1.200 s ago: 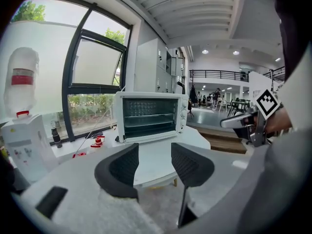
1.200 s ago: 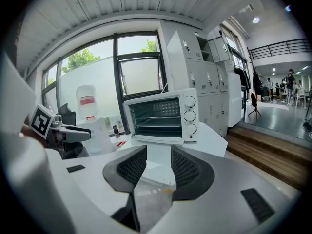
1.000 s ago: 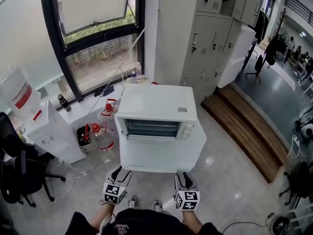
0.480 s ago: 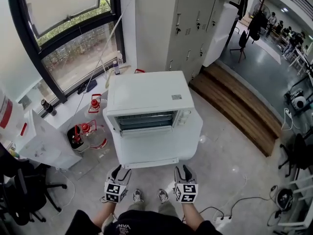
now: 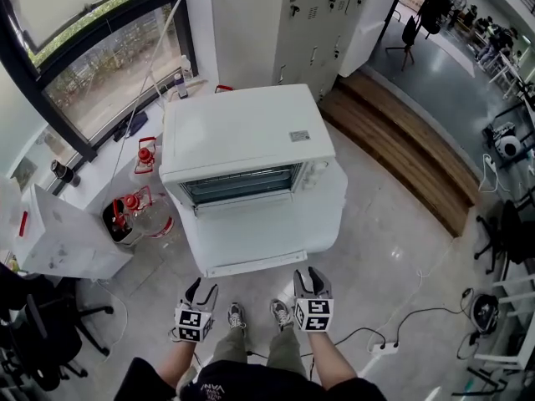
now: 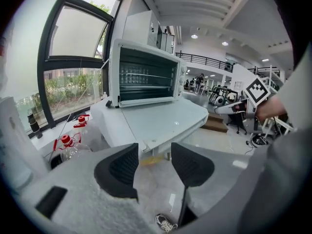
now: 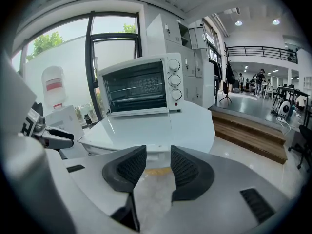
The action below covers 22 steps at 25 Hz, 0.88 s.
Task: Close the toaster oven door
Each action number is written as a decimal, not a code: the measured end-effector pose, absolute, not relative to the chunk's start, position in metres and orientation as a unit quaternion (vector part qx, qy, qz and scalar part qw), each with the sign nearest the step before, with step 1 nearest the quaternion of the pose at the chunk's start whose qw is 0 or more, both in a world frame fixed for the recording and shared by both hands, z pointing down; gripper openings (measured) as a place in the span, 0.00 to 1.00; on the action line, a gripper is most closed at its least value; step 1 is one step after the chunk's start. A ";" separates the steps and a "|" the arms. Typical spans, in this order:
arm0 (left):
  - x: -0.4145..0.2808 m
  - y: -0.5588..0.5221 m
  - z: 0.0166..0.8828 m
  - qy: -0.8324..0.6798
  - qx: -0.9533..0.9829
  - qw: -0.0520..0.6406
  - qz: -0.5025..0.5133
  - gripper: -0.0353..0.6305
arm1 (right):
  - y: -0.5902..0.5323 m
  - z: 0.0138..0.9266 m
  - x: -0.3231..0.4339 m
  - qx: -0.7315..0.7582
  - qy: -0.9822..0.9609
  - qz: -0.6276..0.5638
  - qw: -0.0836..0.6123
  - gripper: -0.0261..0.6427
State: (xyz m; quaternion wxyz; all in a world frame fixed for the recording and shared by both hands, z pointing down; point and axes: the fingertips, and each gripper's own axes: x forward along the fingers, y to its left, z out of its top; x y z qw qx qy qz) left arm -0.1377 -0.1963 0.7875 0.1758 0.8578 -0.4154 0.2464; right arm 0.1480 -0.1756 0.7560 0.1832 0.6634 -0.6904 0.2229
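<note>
The white toaster oven [image 5: 247, 132] stands on a white table [image 5: 330, 211]. Its door [image 5: 251, 236] is folded down flat toward me, and the racks inside show. My left gripper [image 5: 201, 289] and right gripper [image 5: 310, 276] hang side by side just in front of the door's front edge, below it. In the left gripper view the open, empty left gripper [image 6: 155, 162] faces the door's edge [image 6: 163, 141] beneath the oven [image 6: 146, 74]. Seen in its own view, the right gripper [image 7: 157, 167] is open and empty before the door [image 7: 139, 126].
Water bottles with red caps [image 5: 142, 215] and a white dispenser [image 5: 58, 236] stand at the left. Grey lockers [image 5: 313, 15] rise behind the oven, and a wooden step [image 5: 410, 153] runs along the right. A power strip and cable [image 5: 384, 347] lie on the floor. My shoes [image 5: 238, 314] are below the door.
The head view has swung, so the oven sits further left and the window has slid off. Both grippers have dropped slightly back from the door's front edge. The door stays down.
</note>
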 end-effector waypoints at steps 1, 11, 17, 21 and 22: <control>-0.138 -0.195 0.793 -0.416 0.856 0.182 0.248 0.36 | -0.176 0.762 0.148 0.662 -0.690 0.226 0.186 0.26; -0.122 -0.204 0.820 -0.424 0.848 0.202 0.247 0.36 | -0.191 0.803 0.151 0.658 -0.685 0.246 0.195 0.26; -0.122 -0.216 0.828 -0.448 0.834 0.220 0.236 0.36 | -0.207 0.813 0.153 0.663 -0.681 0.245 0.192 0.26; -0.120 -0.223 0.829 -0.455 0.831 0.225 0.227 0.36 | -0.213 0.815 0.152 0.665 -0.679 0.246 0.190 0.25; -0.120 -0.224 0.828 -0.459 0.829 0.227 0.225 0.36 | -0.213 0.815 0.151 0.666 -0.679 0.246 0.189 0.24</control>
